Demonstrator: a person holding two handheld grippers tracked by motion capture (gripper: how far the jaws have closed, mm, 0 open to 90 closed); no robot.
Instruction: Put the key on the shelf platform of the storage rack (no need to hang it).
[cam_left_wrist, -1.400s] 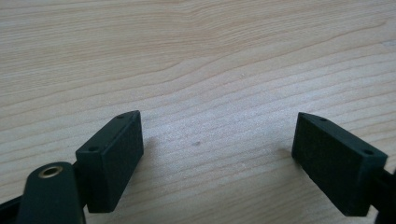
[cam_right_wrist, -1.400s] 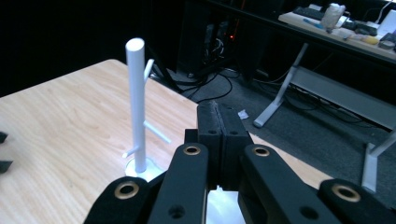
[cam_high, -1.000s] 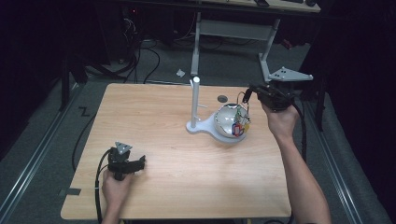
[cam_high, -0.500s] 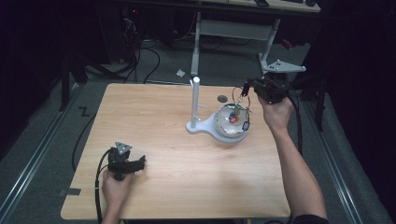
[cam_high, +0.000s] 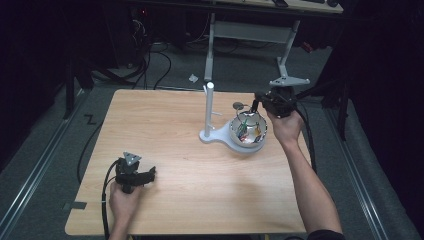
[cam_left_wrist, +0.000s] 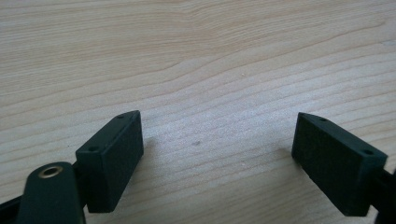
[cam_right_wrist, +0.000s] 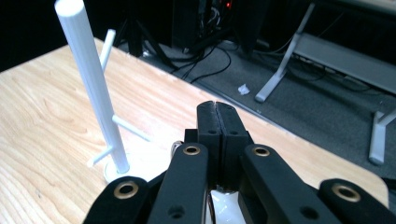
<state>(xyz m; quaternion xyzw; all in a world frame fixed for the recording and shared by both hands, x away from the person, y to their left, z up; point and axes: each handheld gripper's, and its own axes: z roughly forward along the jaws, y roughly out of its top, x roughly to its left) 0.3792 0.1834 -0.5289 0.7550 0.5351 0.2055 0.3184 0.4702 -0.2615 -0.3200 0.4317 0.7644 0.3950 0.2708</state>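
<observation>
While the left tool (cam_high: 150, 175) is resting on the bare desk (cam_high: 165, 130), its jaws are standing wide apart with nothing between them | white stand (cam_high: 210, 112) is rising left of the right tool | bowl (cam_high: 248, 131) is sitting just below the right tool (cam_high: 255, 106), whose jaws are pressing together, holding nothing.

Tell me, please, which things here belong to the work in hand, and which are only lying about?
In the work:
right hand-held gripper, shut
bowl of small coloured items
white peg stand

Lying about:
left hand-held gripper, open, on the table
small round thing
scrap on the floor
</observation>
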